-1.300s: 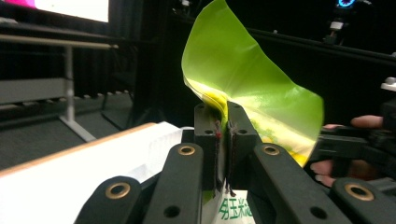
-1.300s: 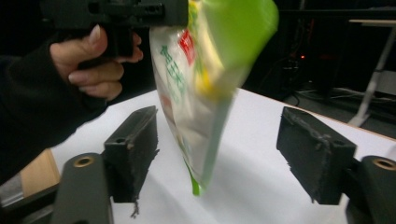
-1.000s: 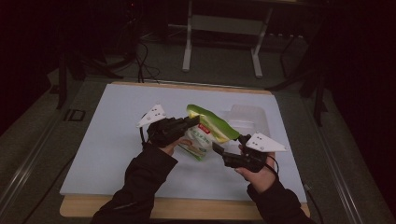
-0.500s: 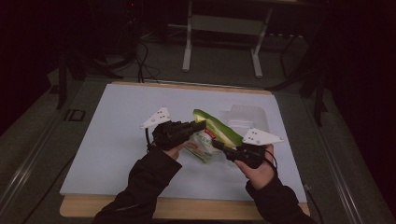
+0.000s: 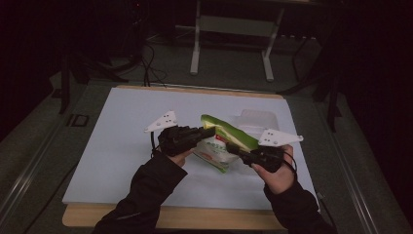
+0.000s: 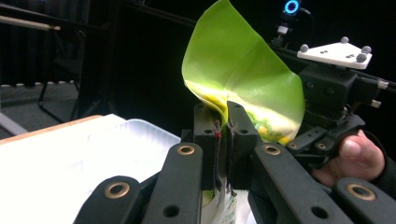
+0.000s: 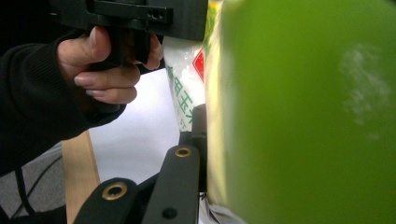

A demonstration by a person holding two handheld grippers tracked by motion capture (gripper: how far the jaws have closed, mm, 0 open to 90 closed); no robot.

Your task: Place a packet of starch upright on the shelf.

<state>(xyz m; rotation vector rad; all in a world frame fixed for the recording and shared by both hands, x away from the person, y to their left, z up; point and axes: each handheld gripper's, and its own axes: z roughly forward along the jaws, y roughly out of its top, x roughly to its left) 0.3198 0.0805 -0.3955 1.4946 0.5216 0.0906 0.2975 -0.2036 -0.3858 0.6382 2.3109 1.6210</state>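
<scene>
High view | bag [image 5: 221, 146] raised further off table [image 5: 112, 146] | left tool [image 5: 210, 131], right tool [image 5: 231, 148] both clenched on bag

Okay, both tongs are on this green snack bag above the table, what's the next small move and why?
Probably draw the two tongs slowly apart to pull the bag's top open. The left tongs are shut on the green bag at its upper edge, the right tongs appear to grip its other side, and the bag hangs lifted between them above the clear tray, likely ready to empty.
</scene>
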